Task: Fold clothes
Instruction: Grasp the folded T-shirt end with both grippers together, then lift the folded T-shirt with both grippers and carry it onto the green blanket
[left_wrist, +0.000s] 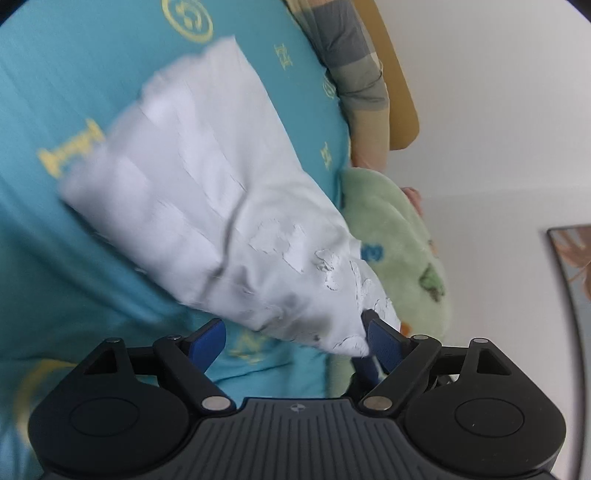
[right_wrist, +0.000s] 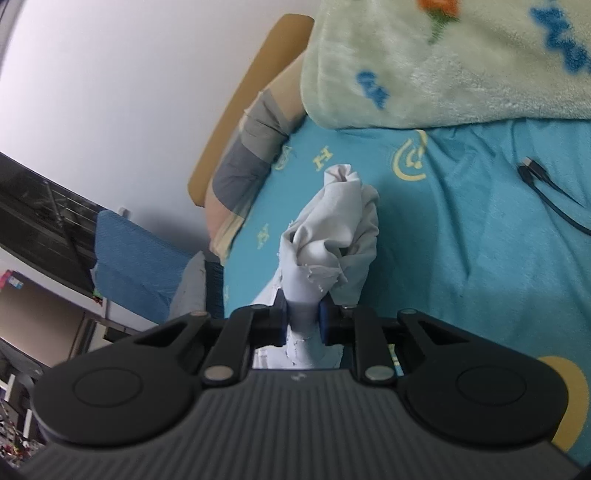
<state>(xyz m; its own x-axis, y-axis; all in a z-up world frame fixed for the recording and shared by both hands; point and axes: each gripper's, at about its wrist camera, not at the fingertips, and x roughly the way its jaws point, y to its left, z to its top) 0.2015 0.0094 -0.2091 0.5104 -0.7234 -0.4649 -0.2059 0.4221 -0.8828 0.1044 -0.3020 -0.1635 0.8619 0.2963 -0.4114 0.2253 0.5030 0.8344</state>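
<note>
A white garment (left_wrist: 207, 206) hangs stretched above a teal bedsheet (left_wrist: 74, 92) with yellow prints. My left gripper (left_wrist: 295, 336) is open, its blue pads wide apart; the garment's lower corner lies between them, beside the right pad (left_wrist: 384, 341). Another gripper's dark blue finger shows just behind that pad. In the right wrist view my right gripper (right_wrist: 301, 319) is shut on a bunched part of the white garment (right_wrist: 332, 229), which rises crumpled ahead of the fingers.
A pale green fleece blanket (right_wrist: 443, 62) lies at the bed's far side, also in the left wrist view (left_wrist: 391, 236). A black cable (right_wrist: 546, 192) lies on the sheet. A wooden headboard (right_wrist: 236, 99) and a striped pillow (right_wrist: 255, 151) border the bed. White wall beyond.
</note>
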